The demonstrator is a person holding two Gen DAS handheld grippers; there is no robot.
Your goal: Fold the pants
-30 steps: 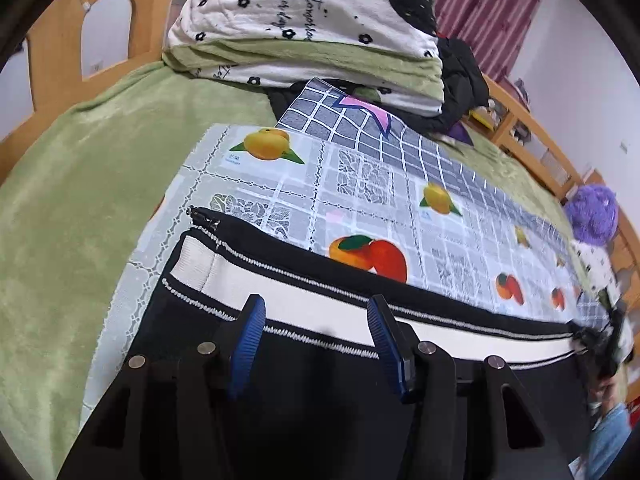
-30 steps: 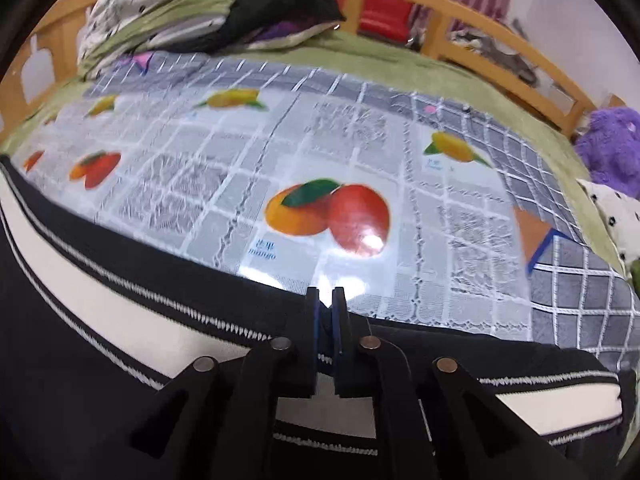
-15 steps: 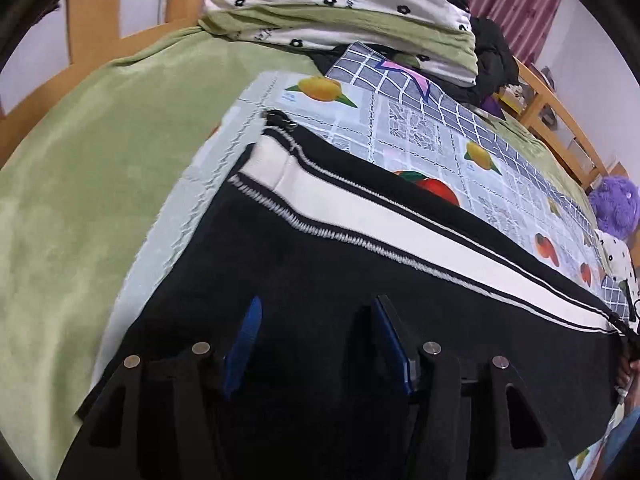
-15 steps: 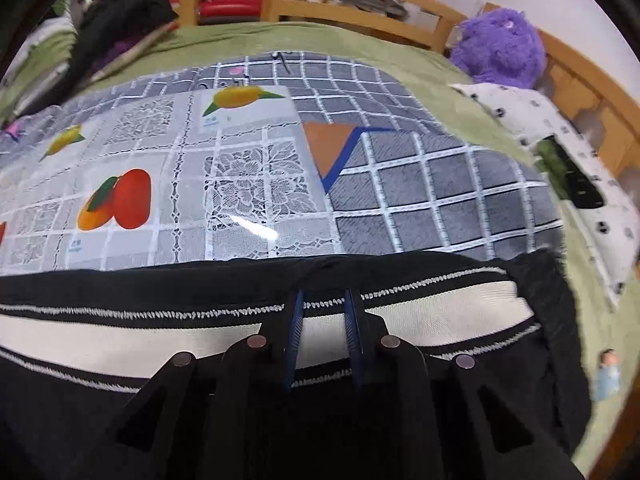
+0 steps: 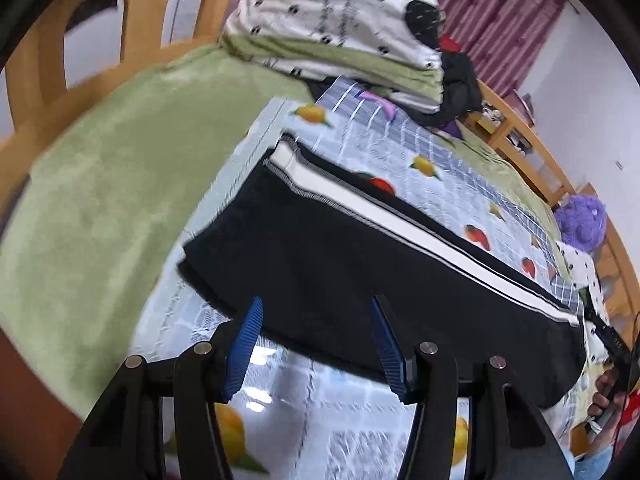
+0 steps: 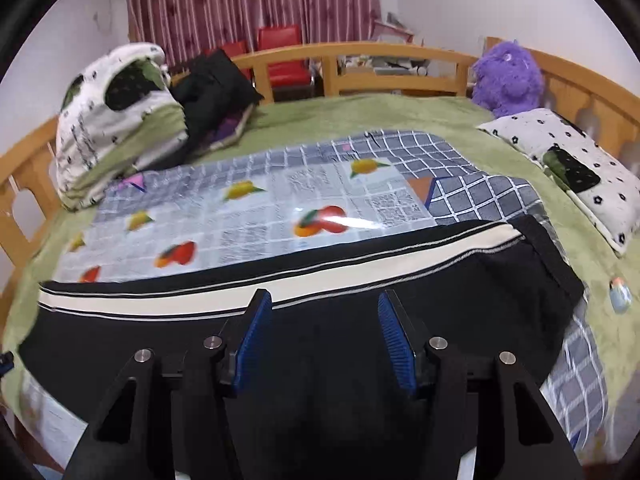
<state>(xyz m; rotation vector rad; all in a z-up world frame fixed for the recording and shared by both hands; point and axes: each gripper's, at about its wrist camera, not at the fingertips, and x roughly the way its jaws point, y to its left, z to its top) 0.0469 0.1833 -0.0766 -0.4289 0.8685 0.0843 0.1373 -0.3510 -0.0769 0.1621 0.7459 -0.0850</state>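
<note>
On the fruit-print mat [image 6: 280, 216], the pants [image 6: 320, 292] lie folded into one long band (more folds likely remain), left gripper [image 5: 316, 344] parted and empty, right gripper [image 6: 324, 336] opening, empty.

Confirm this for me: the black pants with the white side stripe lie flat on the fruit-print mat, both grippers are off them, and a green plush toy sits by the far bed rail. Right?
One detail is off: the plush toy by the far bed rail is purple, as the right wrist view shows. The black pants do lie flat on the fruit-print mat, with the left gripper and the opening right gripper gripping nothing.
</note>
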